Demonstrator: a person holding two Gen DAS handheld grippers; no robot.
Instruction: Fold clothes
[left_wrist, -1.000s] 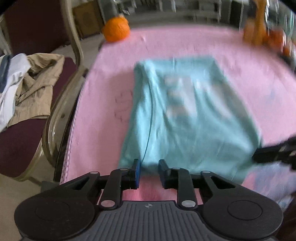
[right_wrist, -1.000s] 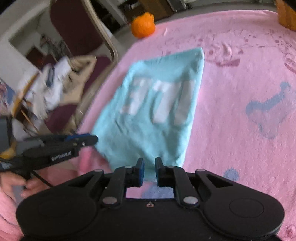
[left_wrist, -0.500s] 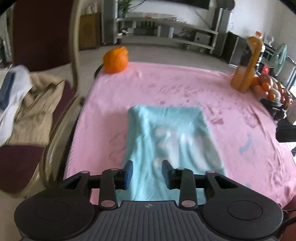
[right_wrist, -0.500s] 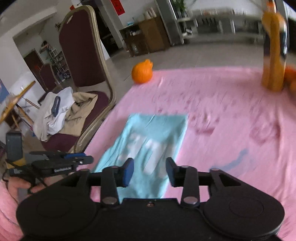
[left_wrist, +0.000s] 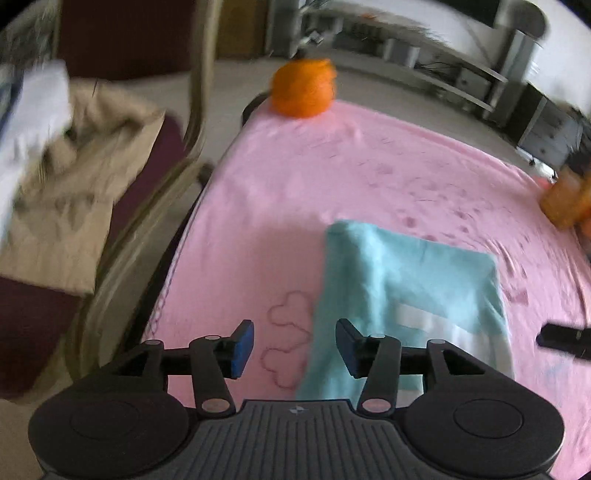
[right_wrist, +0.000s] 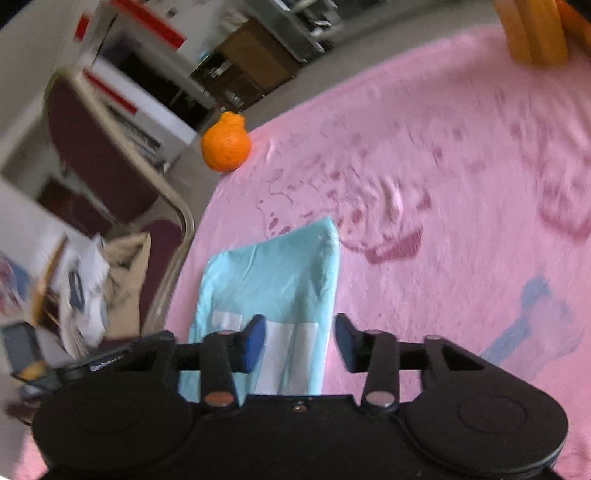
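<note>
Left gripper (left_wrist: 294, 349): blue-padded fingers (left_wrist: 242, 346) spread wide, grasping nothing, hovering above the pink cover beside the left edge of the garment.
Right gripper (right_wrist: 300, 343): fingers spread apart, nothing between them, poised over the garment's right edge; left pad above the white stripes.
Light blue shirt (left_wrist: 402, 295): folded into a long narrow rectangle, flat on the pink blanket (left_wrist: 295, 206), white printed bars facing up, near end under both grippers.
Blanket: covering the table, printed with dark pink marks and a blue shape (right_wrist: 532, 328).
Orange fruit (right_wrist: 225, 144): at the far left corner of the blanket, well apart from the shirt.
Orange bottle (right_wrist: 532, 31): at the far right, blurred.
Chair (left_wrist: 155, 192): just left of the table; maroon seat holding a heap of beige and white clothes (left_wrist: 62, 173).
</note>
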